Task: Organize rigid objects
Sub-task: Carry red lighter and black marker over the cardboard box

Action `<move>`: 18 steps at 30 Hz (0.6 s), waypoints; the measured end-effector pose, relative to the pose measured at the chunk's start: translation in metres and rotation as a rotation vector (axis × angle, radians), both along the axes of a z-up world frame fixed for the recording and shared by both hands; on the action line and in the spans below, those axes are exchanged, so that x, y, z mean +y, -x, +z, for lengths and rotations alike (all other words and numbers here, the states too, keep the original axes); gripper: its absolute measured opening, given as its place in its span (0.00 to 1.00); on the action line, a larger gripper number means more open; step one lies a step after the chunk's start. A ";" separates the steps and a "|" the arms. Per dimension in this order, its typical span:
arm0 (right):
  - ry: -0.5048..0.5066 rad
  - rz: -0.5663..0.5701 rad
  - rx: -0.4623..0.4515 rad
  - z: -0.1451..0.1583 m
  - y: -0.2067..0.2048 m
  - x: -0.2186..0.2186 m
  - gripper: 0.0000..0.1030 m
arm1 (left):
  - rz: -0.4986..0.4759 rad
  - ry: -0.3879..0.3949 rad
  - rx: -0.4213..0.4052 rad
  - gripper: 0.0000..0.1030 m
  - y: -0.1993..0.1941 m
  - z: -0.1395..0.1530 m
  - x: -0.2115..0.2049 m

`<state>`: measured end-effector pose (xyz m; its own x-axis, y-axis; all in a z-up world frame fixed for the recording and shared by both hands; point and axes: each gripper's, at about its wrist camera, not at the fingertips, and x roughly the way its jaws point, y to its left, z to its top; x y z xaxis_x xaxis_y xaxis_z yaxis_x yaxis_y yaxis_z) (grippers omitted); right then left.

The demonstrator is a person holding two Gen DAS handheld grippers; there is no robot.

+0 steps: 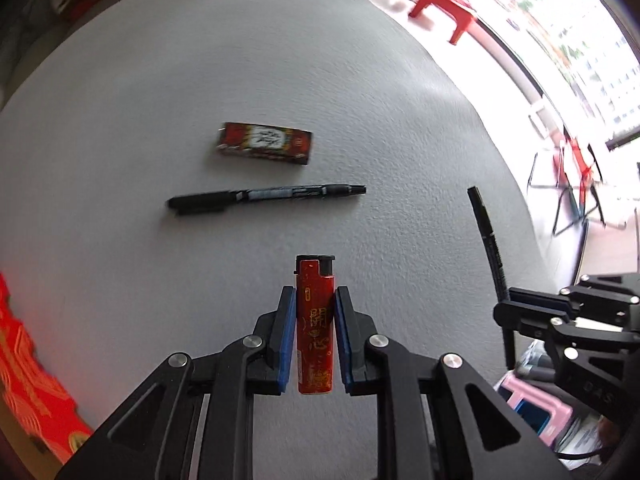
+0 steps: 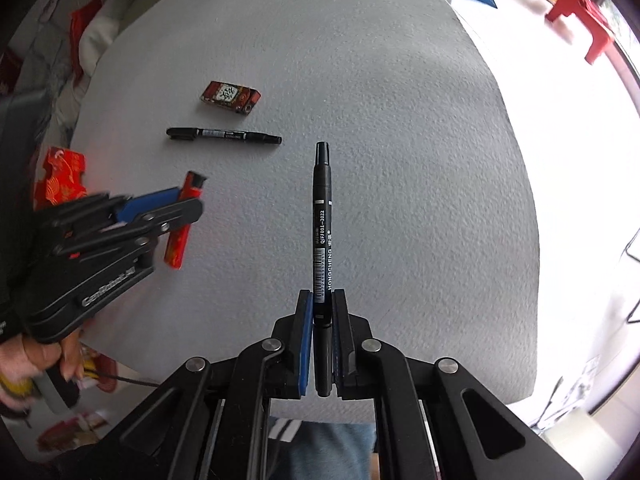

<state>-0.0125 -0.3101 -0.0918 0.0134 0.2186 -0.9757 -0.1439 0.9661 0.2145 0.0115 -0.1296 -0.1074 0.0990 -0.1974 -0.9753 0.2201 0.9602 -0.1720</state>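
While our left gripper (image 1: 315, 334) clamps the red plastic lighter (image 1: 315, 320), our right gripper (image 2: 322, 332) clamps a black marker pen (image 2: 322, 240). We judge both still need placing beside the second black marker (image 2: 224, 135) and small red box (image 2: 231, 97) on the grey table (image 2: 400, 160).

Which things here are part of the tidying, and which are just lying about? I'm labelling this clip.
Part of the job:
- red lighter, clamped in the left claw
- black marker, clamped in the right claw
- second black marker, on the table
- small red box, on the table

Lying about:
- red chair
- red printed packaging off the table edge
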 end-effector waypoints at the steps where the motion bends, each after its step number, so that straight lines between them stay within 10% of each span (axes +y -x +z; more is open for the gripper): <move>1: -0.008 -0.009 0.003 0.001 0.000 0.000 0.10 | 0.009 0.001 -0.003 0.20 0.002 0.003 0.003; 18: 0.003 0.062 -0.038 0.045 0.004 0.048 0.10 | 0.111 0.012 -0.085 0.20 0.027 0.042 0.047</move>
<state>-0.0163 -0.2624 -0.0465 0.0366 0.2170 -0.9755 -0.2118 0.9557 0.2046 -0.0155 -0.0831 -0.0653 0.2027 -0.1922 -0.9602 0.1270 0.9774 -0.1689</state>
